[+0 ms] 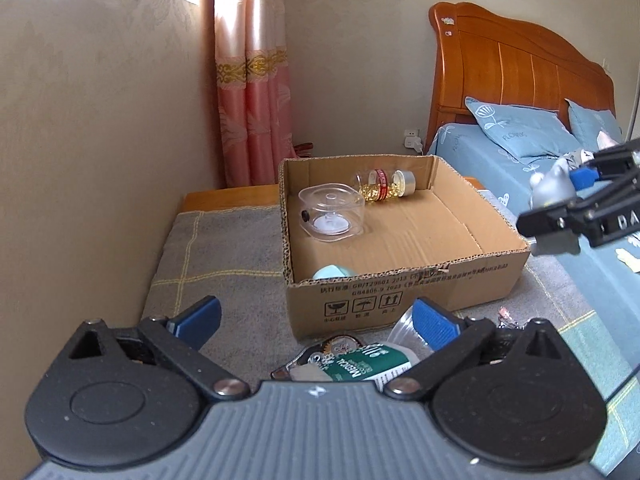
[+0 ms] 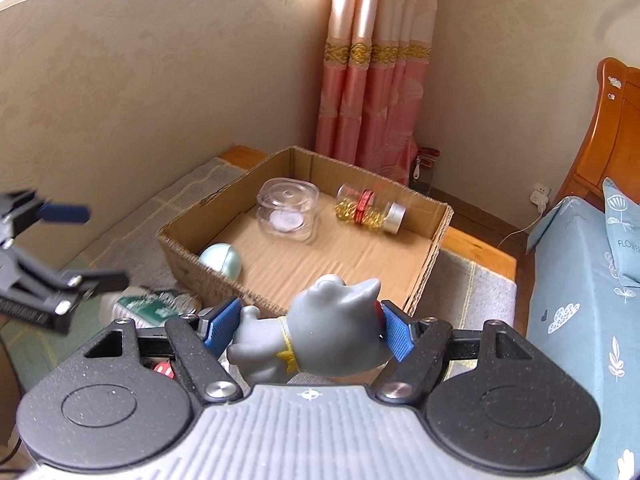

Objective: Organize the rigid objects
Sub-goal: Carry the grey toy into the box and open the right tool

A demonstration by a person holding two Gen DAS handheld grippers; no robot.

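Note:
A shallow cardboard box [image 1: 404,288] [image 2: 424,280] stands on a grey blanket. Inside it lie a clear round container [image 1: 332,214] [image 2: 287,210], a clear bottle of gold bits with a silver cap [image 1: 386,185] [image 2: 370,209], and a pale green ball [image 1: 332,272] [image 2: 221,260]. My left gripper [image 1: 316,322] [image 2: 84,246] is open in front of the box's near wall, above a green-and-white packet [image 1: 360,362] [image 2: 144,307]. My right gripper [image 2: 306,332] [image 1: 576,196] is shut on a grey cat figurine [image 2: 328,332] [image 1: 554,190], just short of the box's right corner.
A clear plastic cup [image 1: 404,328] lies beside the packet. A wall [image 1: 100,140] runs along the left, a pink curtain [image 1: 252,100] hangs behind the box. A bed with blue bedding [image 1: 520,160] [image 2: 580,300] and a wooden headboard [image 1: 516,64] lies on the right.

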